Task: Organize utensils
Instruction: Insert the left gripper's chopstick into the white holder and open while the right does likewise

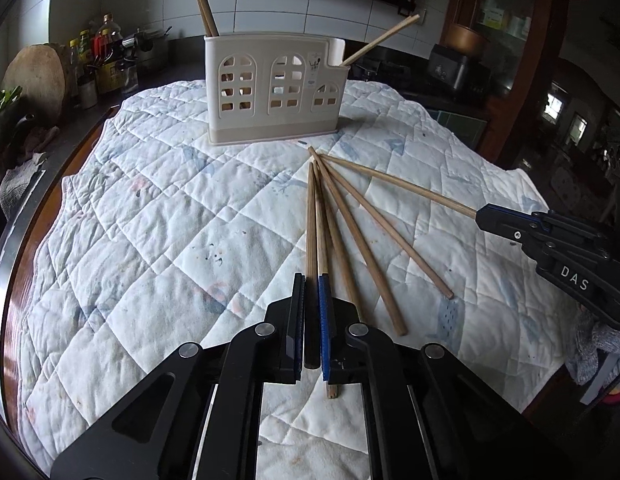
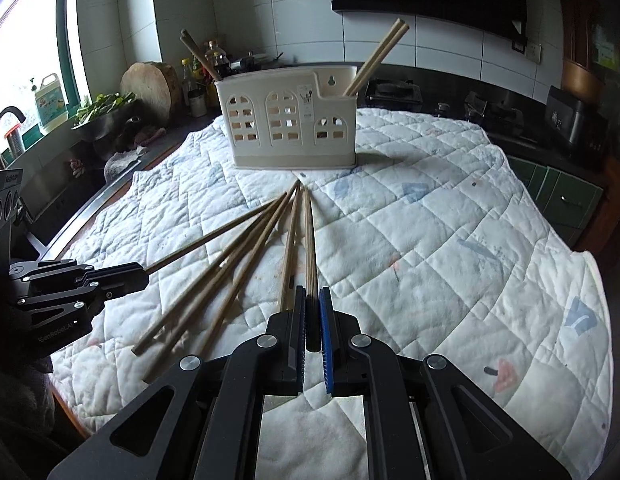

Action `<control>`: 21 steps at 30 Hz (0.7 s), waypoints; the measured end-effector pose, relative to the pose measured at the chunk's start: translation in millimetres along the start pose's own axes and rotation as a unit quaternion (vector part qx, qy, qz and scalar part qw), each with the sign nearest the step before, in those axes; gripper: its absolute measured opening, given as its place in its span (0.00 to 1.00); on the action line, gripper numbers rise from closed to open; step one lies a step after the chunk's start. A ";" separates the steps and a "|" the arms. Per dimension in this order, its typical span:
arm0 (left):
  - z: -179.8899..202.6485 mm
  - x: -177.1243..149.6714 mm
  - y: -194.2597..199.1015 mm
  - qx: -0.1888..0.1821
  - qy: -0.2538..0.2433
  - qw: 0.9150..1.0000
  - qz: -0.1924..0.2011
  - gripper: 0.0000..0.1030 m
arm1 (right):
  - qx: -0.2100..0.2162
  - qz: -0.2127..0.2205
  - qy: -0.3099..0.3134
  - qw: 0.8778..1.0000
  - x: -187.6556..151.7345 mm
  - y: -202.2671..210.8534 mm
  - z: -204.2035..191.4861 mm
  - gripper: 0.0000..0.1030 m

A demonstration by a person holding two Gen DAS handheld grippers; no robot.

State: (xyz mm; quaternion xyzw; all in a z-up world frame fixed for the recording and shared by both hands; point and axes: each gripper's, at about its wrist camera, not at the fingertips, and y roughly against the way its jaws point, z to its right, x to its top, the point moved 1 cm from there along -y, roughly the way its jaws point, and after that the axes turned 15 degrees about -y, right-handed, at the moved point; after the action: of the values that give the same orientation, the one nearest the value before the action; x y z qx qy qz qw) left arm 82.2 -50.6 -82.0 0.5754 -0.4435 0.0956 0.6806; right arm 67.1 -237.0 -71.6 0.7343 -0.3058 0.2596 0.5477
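Note:
A cream utensil holder (image 1: 269, 88) with arched cut-outs stands on the quilted cloth (image 1: 169, 220); it also shows in the right wrist view (image 2: 289, 124). Chopsticks stand in its left and right ends. Several wooden chopsticks (image 1: 362, 240) lie fanned on the cloth, tips pointing toward the holder. My left gripper (image 1: 311, 284) is shut on one chopstick (image 1: 311, 216) at its thick end. My right gripper (image 2: 312, 296) is shut on another chopstick (image 2: 308, 240); it appears in the left wrist view (image 1: 484, 216) at the right.
A dark counter surrounds the cloth. At the left are a round wooden block (image 2: 149, 88), bottles (image 1: 105, 52), a sink with a tap (image 2: 5, 128) and greens. A stove (image 2: 394, 92) and an appliance (image 2: 574, 120) stand at the back right.

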 end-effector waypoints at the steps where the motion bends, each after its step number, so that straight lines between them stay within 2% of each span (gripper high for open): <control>1: -1.8 3.8 4.7 0.000 0.000 1.000 0.008 0.05 | 0.003 0.008 0.001 1.000 6.2 4.7 -1.8 0.07; 8: -19.0 36.2 28.6 -0.001 -0.002 0.999 0.053 0.05 | 0.017 0.050 0.019 0.998 52.6 26.1 -17.4 0.07; 14: -34.2 66.0 33.7 -0.007 -0.006 0.997 0.071 0.05 | 0.028 0.068 0.028 0.997 95.8 35.7 -28.4 0.07; 21: -51.1 105.7 41.0 -0.008 -0.023 0.996 0.084 0.05 | 0.020 0.089 0.047 0.995 143.1 44.9 -41.6 0.07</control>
State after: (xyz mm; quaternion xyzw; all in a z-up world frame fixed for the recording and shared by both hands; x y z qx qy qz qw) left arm 143.4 -33.4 24.9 0.5328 -0.5065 0.1350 0.6643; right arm 129.3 -230.1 71.0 0.7023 -0.3385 0.3470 0.5214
